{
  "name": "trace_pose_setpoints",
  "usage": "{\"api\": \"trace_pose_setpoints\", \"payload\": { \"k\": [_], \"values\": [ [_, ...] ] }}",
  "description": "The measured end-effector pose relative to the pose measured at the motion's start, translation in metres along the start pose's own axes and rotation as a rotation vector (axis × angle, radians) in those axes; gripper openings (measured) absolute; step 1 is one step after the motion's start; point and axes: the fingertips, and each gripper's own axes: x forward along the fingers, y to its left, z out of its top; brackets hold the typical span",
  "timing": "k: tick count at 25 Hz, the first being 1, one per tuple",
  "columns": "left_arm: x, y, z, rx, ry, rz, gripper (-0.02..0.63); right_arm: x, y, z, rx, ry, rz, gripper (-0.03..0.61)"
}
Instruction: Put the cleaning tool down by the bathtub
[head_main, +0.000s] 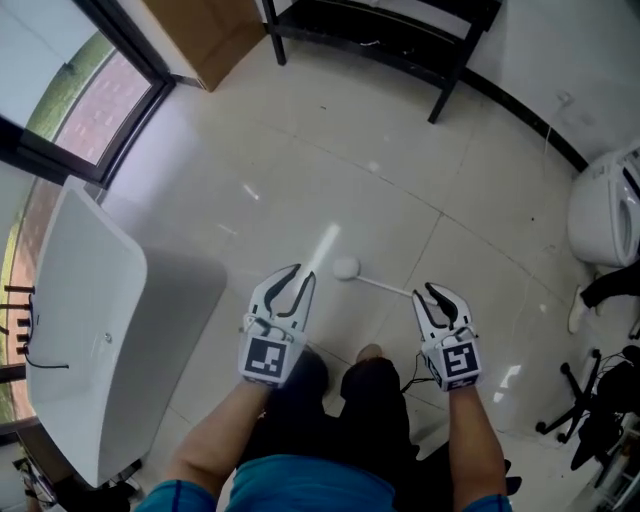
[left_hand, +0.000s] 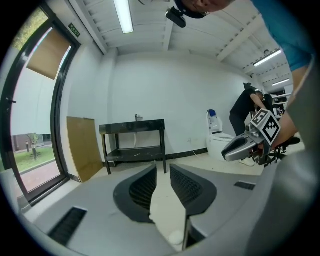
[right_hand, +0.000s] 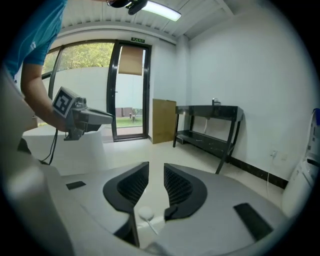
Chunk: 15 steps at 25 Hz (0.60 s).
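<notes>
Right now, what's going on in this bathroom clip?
A person holds a two-jaw gripper in each hand above the pale tiled floor. The white ball-headed cleaning tool with a thin handle lies on that floor, between the left gripper and the right gripper. Both grippers' jaws stand apart and neither grips the tool. The white bathtub stands to the left, apart from the tool.
</notes>
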Motion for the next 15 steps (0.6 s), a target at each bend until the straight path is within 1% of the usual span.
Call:
{"api": "trace_pose_setpoints", "payload": {
  "k": [3,8,11,15],
  "values": [
    [0.036,-0.006,-0.062,0.020,0.018,-0.021,0.081,0.039,-0.007,-0.076,-0.036,0.061,0.035,0.120],
    [0.096,-0.004,-0.168,0.024,0.048,-0.046,0.081,0.116,-0.009,-0.194,-0.082,0.159,0.115,0.120],
    [0.130,0.000,-0.227,0.034,0.042,-0.066,0.095,0.161,0.002,-0.263,-0.116,0.211,0.173,0.120],
    [0.153,0.015,-0.298,0.012,0.039,-0.071,0.109,0.214,0.018,-0.350,-0.153,0.282,0.234,0.121]
  ]
}}
